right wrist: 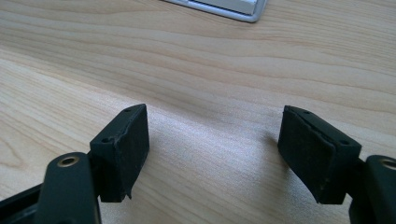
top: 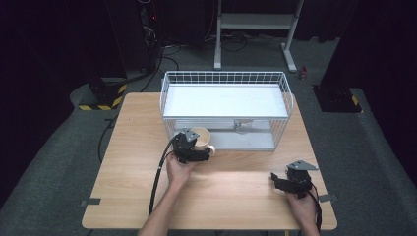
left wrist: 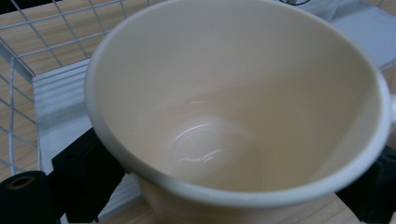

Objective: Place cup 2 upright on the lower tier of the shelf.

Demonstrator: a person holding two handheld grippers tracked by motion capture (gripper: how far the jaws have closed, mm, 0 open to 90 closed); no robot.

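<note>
Over on the left side of the tabletop [top: 128, 196], the person's left forearm comes in from the bottom edge and angles up toward the wire basket [top: 287, 105], with the left hand-held gripper [top: 193, 147] right at the basket's open front. It's got a cream mug [top: 201, 139] between its jaws, one black jaw on each side of the mug body, pads against it, so it's clamped on the mug with the jaws fairly wide apart. In the left gripper view the mug [left wrist: 233, 116] is tilted so you look straight down into it, nothing inside, and the basket's white wires and pale floor panel sit just behind it. The mug's handle is barely a stub in the high view, pointing right. You can't really tell whether the mug's base is touching the tabletop or lifted off it, since the rim blocks that. The right hand sits low at the near right corner, wrist resting near the edge, with the right hand-held gripper [top: 287, 181] pointing left and well apart from the mug. Its jaws stand partly open over bare wood [right wrist: 210, 154], gripping nothing.
</note>
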